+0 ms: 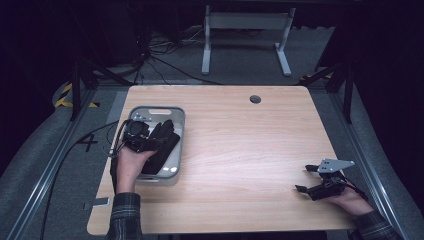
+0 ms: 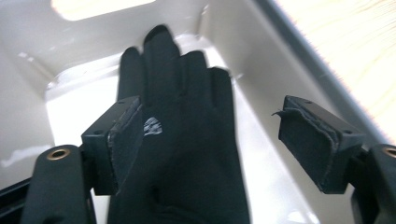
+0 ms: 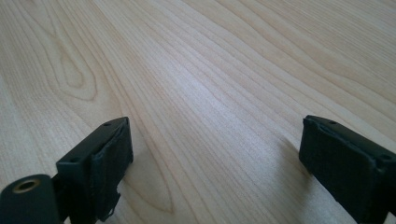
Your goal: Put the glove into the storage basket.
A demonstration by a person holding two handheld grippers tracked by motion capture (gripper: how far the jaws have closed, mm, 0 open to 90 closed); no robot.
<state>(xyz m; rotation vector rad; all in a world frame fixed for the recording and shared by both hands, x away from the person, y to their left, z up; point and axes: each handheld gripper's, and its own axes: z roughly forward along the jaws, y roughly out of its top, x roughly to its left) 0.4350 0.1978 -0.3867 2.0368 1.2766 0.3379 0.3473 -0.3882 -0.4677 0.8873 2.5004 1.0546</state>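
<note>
Inventory:
- Bench (image 1: 240, 145), wooden: one.
- Grey bin (image 1: 179, 117): one.
- Black glove (image 2: 182, 140) in the bin: one counted with certainty; whether a second lies beneath cannot be told.
- Grippers: two, left gripper (image 1: 152, 136) and right gripper (image 1: 306, 178), with two fingers apiece.

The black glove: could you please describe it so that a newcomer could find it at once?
On the wooden table, look to the grey bin near the left edge. The black glove lies flat inside it, fingers spread, a small white mark on its back, dark against the pale bin floor.
</note>
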